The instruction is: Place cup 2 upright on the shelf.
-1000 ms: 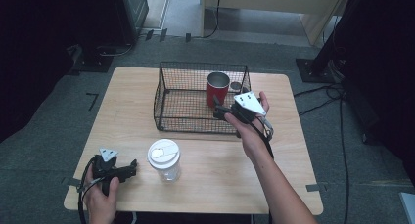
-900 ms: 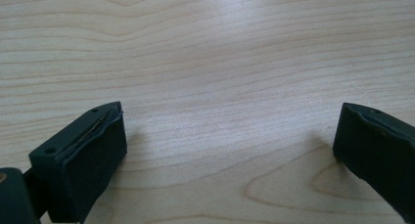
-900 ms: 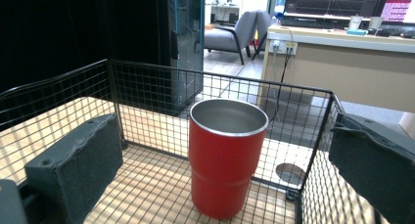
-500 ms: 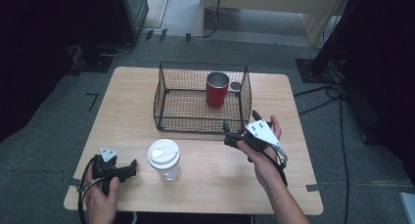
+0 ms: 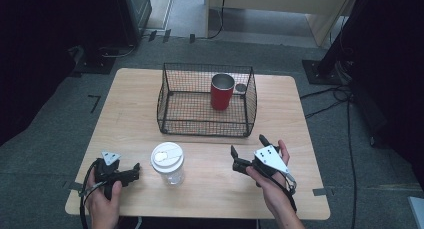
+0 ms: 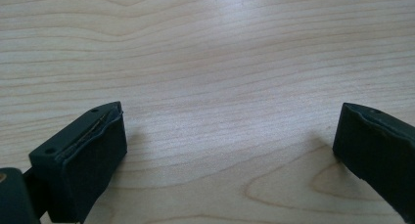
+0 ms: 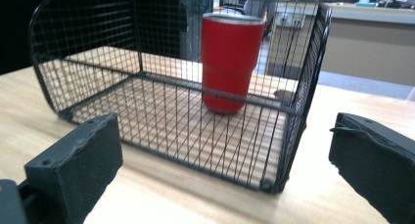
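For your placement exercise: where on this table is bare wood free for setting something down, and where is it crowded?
Free: left of the wire basket, right of it, and between the lidded cup and the right gripper. Crowded: the basket's back right corner, around the red tumbler.

The left hand (image 5: pixel 106 201) comes in at the near left corner, wrapped around the left tongs (image 5: pixel 134 171), which lie low and level with their jaws pointing right. In the left gripper view those jaws stand wide apart with nothing between them. The right forearm reaches in from the near edge at the right, its hand (image 5: pixel 270 181) cupping the right tongs (image 5: pixel 247 145) from below. The grey three-cornered plate faces up, and the jaws point away to the far left. They too are spread wide, holding nothing.
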`<state>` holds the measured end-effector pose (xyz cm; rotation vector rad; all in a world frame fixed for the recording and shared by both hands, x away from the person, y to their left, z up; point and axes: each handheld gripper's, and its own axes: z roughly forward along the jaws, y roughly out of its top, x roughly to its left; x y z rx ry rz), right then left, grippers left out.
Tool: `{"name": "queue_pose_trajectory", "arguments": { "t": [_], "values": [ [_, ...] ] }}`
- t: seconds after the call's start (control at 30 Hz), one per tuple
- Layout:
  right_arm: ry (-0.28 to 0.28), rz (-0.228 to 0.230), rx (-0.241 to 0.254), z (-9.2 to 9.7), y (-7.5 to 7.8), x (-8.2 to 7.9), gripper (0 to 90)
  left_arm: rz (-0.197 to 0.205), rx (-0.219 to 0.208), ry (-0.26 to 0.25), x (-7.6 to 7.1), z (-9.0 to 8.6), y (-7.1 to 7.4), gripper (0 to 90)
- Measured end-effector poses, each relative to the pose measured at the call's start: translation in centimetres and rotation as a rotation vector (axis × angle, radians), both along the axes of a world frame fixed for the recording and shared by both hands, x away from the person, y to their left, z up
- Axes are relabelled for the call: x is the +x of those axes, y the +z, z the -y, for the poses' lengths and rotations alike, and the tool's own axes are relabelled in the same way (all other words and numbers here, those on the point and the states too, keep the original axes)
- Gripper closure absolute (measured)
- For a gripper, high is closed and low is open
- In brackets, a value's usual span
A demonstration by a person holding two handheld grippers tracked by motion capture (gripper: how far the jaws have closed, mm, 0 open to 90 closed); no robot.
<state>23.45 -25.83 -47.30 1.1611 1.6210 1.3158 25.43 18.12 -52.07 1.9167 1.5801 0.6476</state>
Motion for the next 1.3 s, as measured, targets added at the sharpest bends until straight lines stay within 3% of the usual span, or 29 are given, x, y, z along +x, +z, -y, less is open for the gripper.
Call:
{"name": "queue_pose_trajectory", "arguments": {
  "t": [0.4,0.7,1.3],
  "values": [
    [0.018,-0.038,-0.002,0.8,-2.0,-2.8,0.0,0.0,0.0,0.0,0.0,0.0,0.0,0.0],
    [0.109,-0.086,-0.033,-1.7,-3.8,-3.9,0.0,0.0,0.0,-0.001,0.0,0.0,0.0,0.0],
    [0.208,-0.099,-0.024,-5.4,-4.0,-3.8,0.0,0.0,0.0,-0.001,0.0,0.0,0.0,0.0]
  ]
}}
